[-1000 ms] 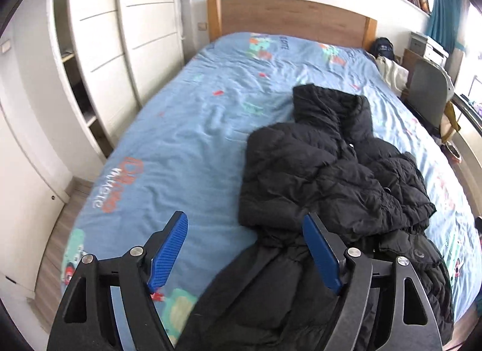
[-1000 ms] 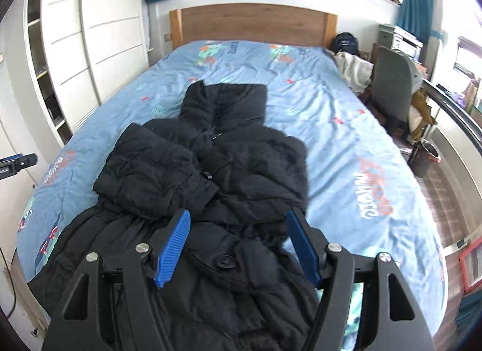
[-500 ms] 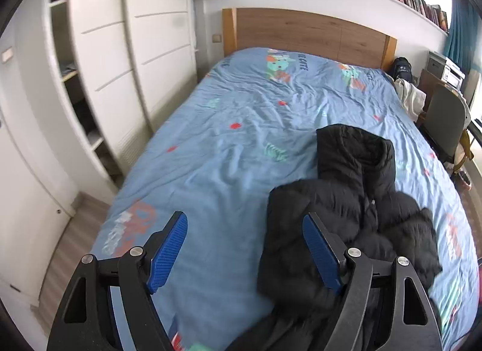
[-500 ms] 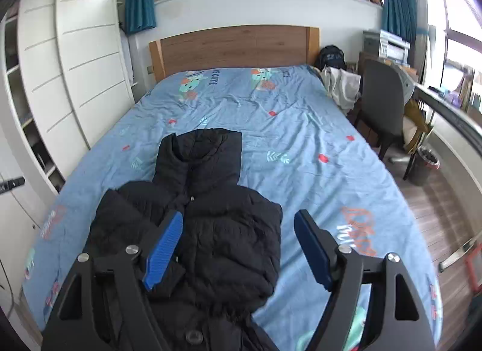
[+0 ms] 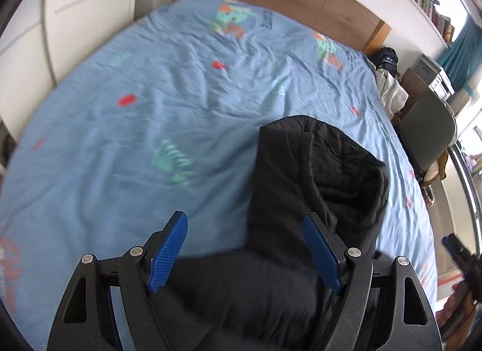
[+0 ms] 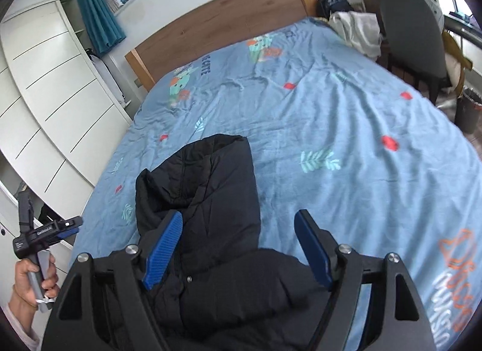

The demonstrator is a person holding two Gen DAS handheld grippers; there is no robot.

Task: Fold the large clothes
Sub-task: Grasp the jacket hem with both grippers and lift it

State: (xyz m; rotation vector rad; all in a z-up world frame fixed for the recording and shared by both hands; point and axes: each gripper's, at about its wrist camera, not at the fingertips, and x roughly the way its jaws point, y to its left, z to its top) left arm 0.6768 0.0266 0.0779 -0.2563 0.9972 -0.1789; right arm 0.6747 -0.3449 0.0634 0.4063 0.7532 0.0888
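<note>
A bed [image 5: 126,128] with a blue printed cover fills both views, its wooden headboard [image 6: 229,22] against the far wall. A white wardrobe [image 6: 45,85] stands along one side; a grey chair [image 6: 409,31] sits at the other, near a pile of pale cloth [image 6: 355,28].

On the cover lies the black puffer jacket [image 5: 307,176], bunched rather than flat, its collar end [image 6: 217,152] pointing toward the headboard and its body running back under both cameras.

The left gripper [image 5: 245,251] hangs over the jacket's edge with its blue pads [image 5: 168,251] spread wide. Between them show the blue cover and a strip of black fabric. Neither pad presses on anything. The tool tilts steeply down toward the bed.

The right gripper [image 6: 238,248] also stands wide apart, over the jacket just behind the collar. Its left pad overlaps the dark fabric in the picture, but no cloth is pinched; whether it grazes the jacket cannot be told.

At the left edge of the right wrist view, a hand [image 6: 33,278] grips the handle of the left tool, a pale sleeve [image 6: 15,320] at the wrist.
</note>
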